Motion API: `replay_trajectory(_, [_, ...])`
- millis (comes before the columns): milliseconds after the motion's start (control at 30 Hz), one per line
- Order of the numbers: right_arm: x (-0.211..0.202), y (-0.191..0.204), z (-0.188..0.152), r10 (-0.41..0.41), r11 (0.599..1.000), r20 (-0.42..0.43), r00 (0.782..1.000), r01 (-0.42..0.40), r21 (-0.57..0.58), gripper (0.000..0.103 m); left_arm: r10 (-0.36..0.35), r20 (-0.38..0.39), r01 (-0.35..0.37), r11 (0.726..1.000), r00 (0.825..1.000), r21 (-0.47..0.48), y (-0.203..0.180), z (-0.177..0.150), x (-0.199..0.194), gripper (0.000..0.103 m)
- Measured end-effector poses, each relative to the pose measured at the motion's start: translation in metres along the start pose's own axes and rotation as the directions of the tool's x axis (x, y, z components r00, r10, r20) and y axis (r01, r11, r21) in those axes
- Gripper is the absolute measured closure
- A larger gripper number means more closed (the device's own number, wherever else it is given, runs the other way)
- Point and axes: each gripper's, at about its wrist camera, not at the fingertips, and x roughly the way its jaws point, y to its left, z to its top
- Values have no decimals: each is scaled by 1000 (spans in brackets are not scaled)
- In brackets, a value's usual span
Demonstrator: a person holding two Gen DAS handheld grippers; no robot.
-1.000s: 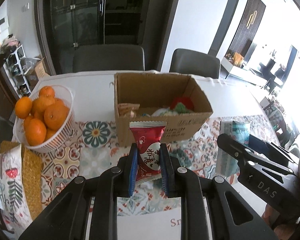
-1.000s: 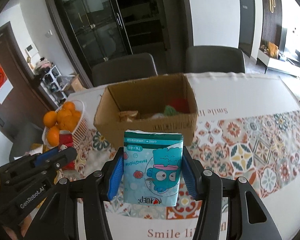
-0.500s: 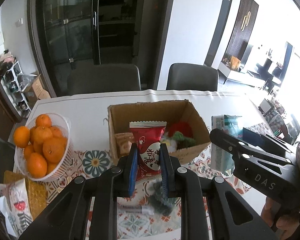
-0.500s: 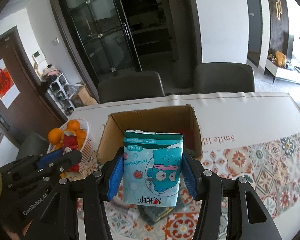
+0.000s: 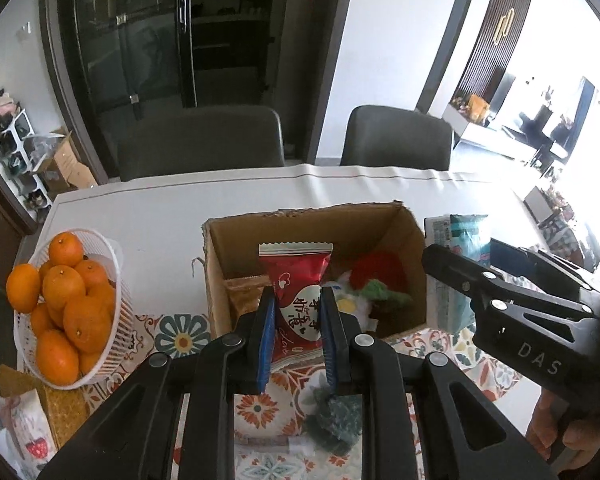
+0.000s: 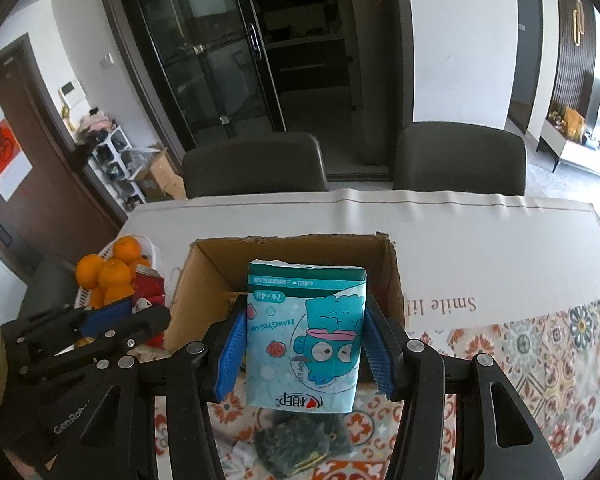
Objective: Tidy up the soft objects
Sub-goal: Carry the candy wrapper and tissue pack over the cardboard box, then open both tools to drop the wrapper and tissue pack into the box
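My left gripper (image 5: pixel 298 322) is shut on a red snack packet (image 5: pixel 296 280), held upright above the near side of the open cardboard box (image 5: pixel 416 240). My right gripper (image 6: pixel 305 332) is shut on a teal tissue pack (image 6: pixel 306 332), held upright over the box's (image 6: pixel 392 280) near wall. Inside the box lie a red soft item (image 5: pixel 380 268), a green one (image 5: pixel 380 292) and a white one (image 5: pixel 354 306). A dark green fuzzy thing (image 5: pixel 334 420) lies on the patterned cloth below the grippers; it also shows in the right wrist view (image 6: pixel 300 440).
A white basket of oranges (image 5: pixel 66 300) stands left of the box. A woven mat (image 5: pixel 62 412) and a printed pouch (image 5: pixel 20 436) lie at the near left. Two dark chairs (image 5: pixel 204 140) stand behind the table. The right gripper's body (image 5: pixel 532 320) is right of the box.
Both grippers have risen and moved toward the box with their loads. The view now looks down into the box from higher up.
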Motion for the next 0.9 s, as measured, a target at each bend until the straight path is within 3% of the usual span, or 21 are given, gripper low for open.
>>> replay_trajectory(467, [60, -10, 12, -3, 1000, -109, 994, 4, 9, 49, 11, -132, -17, 999, 991, -42, 12, 9, 59, 80])
replay_trajectory(600, [73, -8, 11, 0, 1000, -132, 991, 0, 2, 43, 17, -162, -27, 998, 987, -59, 17, 7, 73, 53])
replay_trajectory(700, [74, -9, 9, -9, 1000, -129, 992, 10, 8, 34, 32, -171, -42, 998, 985, -54, 19, 3, 76, 52])
replay_trajectory(900, [60, -12, 4, -59, 997, -104, 993, 63, 35, 33, 57, -138, -63, 997, 989, -37, 18, -4, 62, 52])
